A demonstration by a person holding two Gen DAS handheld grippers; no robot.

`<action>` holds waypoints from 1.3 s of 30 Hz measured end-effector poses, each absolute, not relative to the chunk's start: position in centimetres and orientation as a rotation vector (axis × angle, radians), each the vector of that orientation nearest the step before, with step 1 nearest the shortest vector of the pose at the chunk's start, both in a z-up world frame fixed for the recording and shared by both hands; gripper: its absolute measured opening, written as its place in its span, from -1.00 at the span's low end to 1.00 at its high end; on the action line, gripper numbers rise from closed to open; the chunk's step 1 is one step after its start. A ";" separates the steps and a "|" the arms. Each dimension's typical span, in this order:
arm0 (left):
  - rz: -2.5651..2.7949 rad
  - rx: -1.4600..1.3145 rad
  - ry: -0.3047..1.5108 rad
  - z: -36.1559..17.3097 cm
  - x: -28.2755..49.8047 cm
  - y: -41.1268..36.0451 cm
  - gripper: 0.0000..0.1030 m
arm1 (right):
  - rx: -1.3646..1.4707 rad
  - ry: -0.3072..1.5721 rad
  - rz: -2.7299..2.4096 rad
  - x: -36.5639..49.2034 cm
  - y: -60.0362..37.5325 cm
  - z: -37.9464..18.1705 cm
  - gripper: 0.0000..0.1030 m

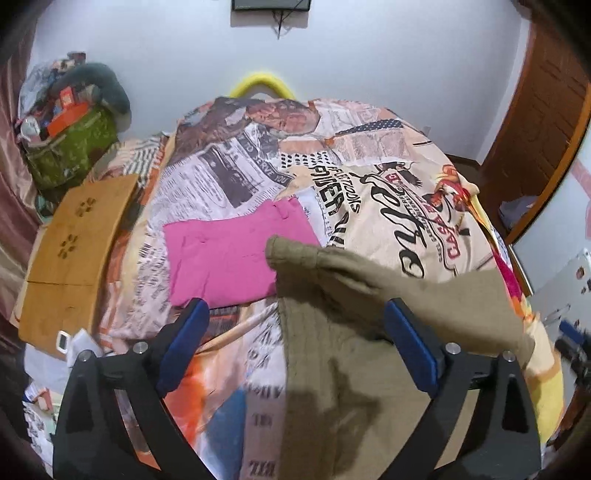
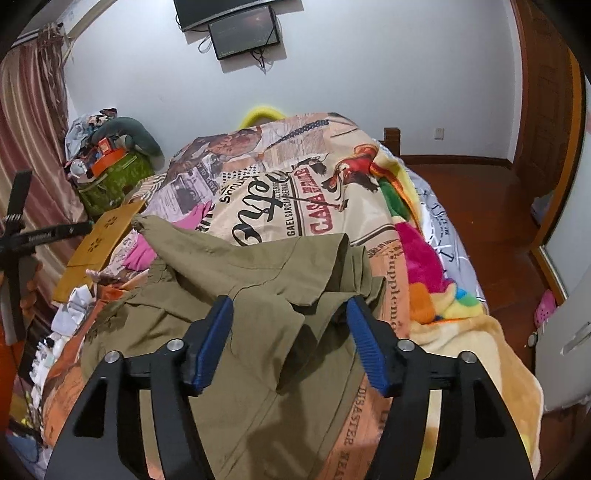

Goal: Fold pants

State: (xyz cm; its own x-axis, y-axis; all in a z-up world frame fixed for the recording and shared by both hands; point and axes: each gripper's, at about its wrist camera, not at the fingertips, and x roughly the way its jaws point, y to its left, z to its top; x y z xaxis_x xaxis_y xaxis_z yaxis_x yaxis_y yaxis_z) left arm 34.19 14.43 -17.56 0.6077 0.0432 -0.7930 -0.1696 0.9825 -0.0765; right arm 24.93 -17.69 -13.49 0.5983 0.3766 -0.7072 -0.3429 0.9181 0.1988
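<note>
Both grippers, left [image 1: 295, 325] and right [image 2: 290, 317], are spread wide, gripping nothing. The olive pants [image 2: 258, 266] lie rumpled right under and ahead of them on the bedspread [image 2: 332, 206], pink pants [image 1: 229, 254] folded just beyond.

The olive pants [image 1: 369, 332] ran off the lower edge and covered part of the pink garment [image 1: 229, 254] beside them; the wall screen [image 1: 271, 4] was cropped.

Each hand-held gripper [image 1: 295, 325] [image 2: 291, 325]: black frame; blue ribbed pads; silver screws.
</note>
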 end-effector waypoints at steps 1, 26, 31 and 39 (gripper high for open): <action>0.123 -0.172 0.926 -18.0 35.3 14.4 0.87 | 0.041 0.836 0.418 25.2 -17.6 -13.8 0.21; 0.037 -0.294 1.136 -25.3 42.2 11.2 -0.05 | 0.162 0.972 0.568 27.2 -15.9 -18.5 -0.15; 0.032 -0.200 1.120 -24.6 41.1 10.0 -0.51 | 0.176 0.929 0.564 27.2 -16.0 -17.8 -0.81; 0.003 -0.101 1.009 -20.1 37.1 7.9 -0.66 | 0.110 0.767 0.515 26.3 -17.0 -13.9 -0.90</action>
